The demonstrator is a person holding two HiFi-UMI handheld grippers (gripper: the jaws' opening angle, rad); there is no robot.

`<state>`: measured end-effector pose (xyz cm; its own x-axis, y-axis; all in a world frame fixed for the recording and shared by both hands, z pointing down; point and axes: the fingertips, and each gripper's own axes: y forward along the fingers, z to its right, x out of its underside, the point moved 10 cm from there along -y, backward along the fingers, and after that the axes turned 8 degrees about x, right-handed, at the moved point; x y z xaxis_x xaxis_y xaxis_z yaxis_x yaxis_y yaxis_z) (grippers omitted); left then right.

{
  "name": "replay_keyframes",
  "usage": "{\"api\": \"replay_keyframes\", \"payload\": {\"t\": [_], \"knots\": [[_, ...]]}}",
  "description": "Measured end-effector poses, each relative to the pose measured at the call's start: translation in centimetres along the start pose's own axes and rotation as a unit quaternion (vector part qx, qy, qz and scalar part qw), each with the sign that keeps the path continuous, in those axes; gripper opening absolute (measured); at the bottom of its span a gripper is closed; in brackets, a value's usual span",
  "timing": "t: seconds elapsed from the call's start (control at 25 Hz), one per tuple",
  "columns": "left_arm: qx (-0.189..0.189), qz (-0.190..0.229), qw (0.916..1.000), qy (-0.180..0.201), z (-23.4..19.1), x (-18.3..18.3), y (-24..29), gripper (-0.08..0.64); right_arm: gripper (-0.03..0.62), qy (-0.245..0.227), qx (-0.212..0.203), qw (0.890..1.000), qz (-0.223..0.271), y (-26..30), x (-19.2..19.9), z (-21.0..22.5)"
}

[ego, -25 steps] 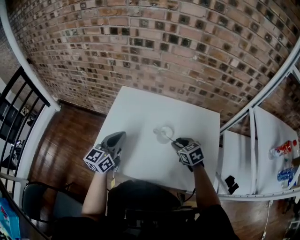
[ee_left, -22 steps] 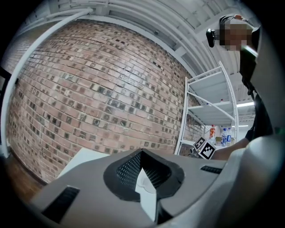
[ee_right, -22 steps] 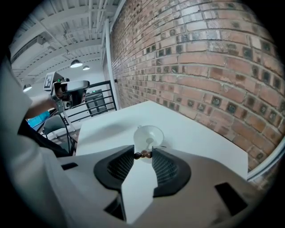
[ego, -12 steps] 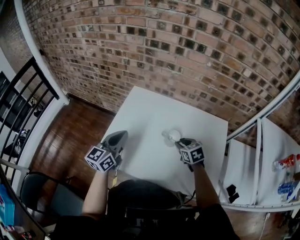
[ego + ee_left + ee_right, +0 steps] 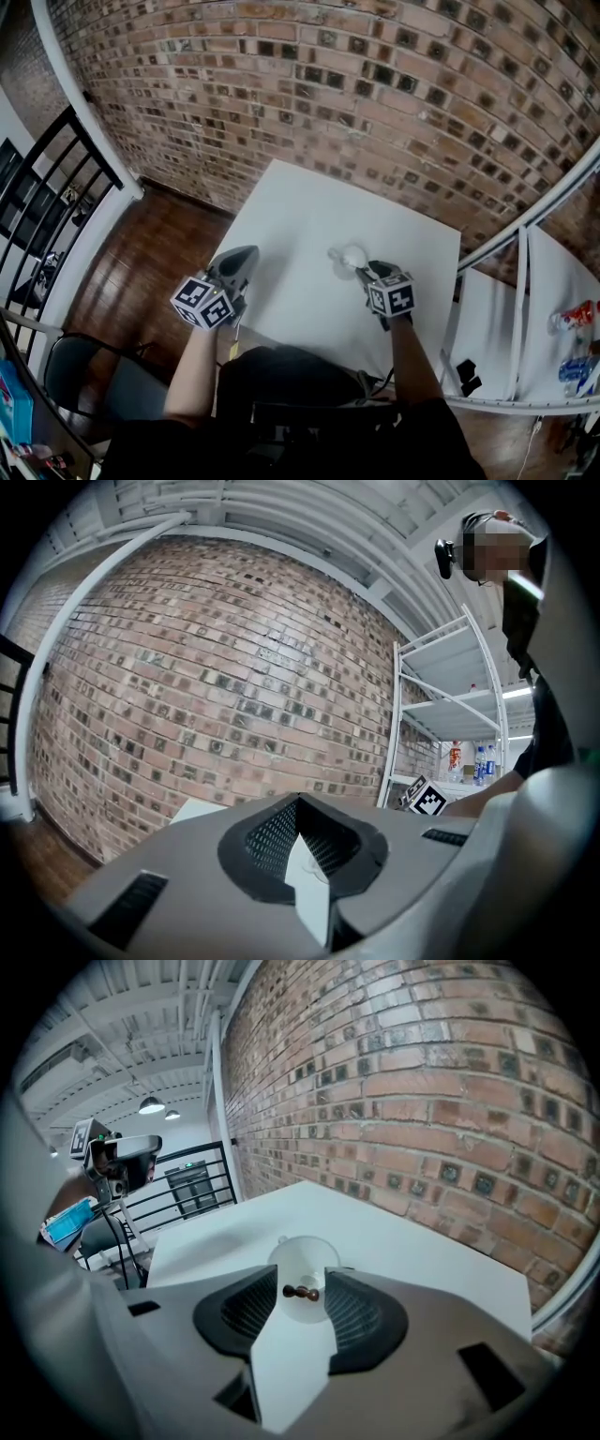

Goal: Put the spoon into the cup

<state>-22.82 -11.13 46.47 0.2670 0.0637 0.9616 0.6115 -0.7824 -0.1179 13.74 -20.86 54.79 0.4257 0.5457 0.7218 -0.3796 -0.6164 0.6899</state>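
Note:
A small white cup (image 5: pixel 353 255) stands on the white table (image 5: pixel 300 206). In the right gripper view the cup (image 5: pixel 302 1258) sits just beyond the jaws. The dark end of the spoon (image 5: pixel 300 1292) pokes up from it, between the jaws. My right gripper (image 5: pixel 367 270) (image 5: pixel 300 1284) hovers over the cup, tilted down. Its jaws are opening, and a thin gap shows between each pad and the spoon's end. My left gripper (image 5: pixel 246 255) (image 5: pixel 300 803) hangs at the table's near left edge, tips together, nothing in it.
A brick wall (image 5: pixel 375 103) runs behind the table. White shelving (image 5: pixel 525 281) with bottles (image 5: pixel 572 319) stands at the right. A black railing (image 5: pixel 47 187) and a chair (image 5: pixel 84 384) are at the left over the wooden floor.
The spoon, earlier held slanting out to the left over the cup, now stands in the cup. My right gripper has closed in on the cup. The left gripper has hardly moved.

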Motion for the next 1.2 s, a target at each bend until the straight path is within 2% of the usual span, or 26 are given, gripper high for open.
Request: {"api": "replay_keyframes", "payload": {"t": [0.32, 0.44, 0.52, 0.64, 0.68, 0.72, 0.76, 0.8, 0.88, 1.04, 1.2], "knots": [[0.032, -0.004, 0.9994, 0.009, 0.9, -0.6, 1.2, 0.003, 0.166, 0.031, 0.029, 0.997, 0.058, -3.1, 0.2, 0.9], [0.048, -0.003, 0.9987, 0.013, 1.2, -1.0, 1.8, 0.003, 0.173, 0.061, 0.042, 0.992, 0.1, -5.2, 0.2, 1.5], [0.061, -0.003, 0.998, 0.015, 1.5, -1.1, 2.4, 0.003, 0.173, 0.094, 0.047, 0.983, 0.15, -7.0, 0.3, 2.0], [0.083, 0.001, 0.9965, 0.013, 2.3, -1.1, 3.9, 0.003, 0.162, 0.16, 0.043, 0.96, 0.227, -9.9, 0.7, 2.9], [0.092, 0.0, 0.9957, 0.012, 2.6, -1.0, 4.3, 0.003, 0.11, 0.174, 0.047, 0.953, 0.245, -10.8, 1.0, 3.2], [0.101, -0.003, 0.9948, 0.012, 2.8, -1.0, 4.8, 0.003, 0.084, 0.18, 0.057, 0.948, 0.258, -11.8, 1.3, 3.4], [0.108, -0.006, 0.994, 0.011, 3.0, -1.0, 5.1, 0.003, 0.065, 0.177, 0.072, 0.945, 0.266, -12.7, 1.6, 3.5], [0.115, -0.008, 0.9933, 0.009, 3.0, -0.9, 5.4, 0.003, 0.009, 0.172, 0.089, 0.944, 0.268, -13.6, 2.0, 3.5], [0.125, -0.011, 0.9921, 0.004, 3.1, -0.8, 5.9, 0.003, 0.005, 0.173, 0.121, 0.939, 0.271, -15.5, 2.9, 3.5], [0.141, -0.002, 0.99, 0.0, 3.4, -1.1, 6.7, 0.003, 0.003, 0.197, 0.174, 0.92, 0.291, -19.1, 4.4, 4.1], [0.136, 0.002, 0.9907, -0.013, 3.2, -0.3, 7.2, 0.003, 0.003, 0.204, 0.217, 0.906, 0.3, -21.1, 5.9, 4.5]]}}
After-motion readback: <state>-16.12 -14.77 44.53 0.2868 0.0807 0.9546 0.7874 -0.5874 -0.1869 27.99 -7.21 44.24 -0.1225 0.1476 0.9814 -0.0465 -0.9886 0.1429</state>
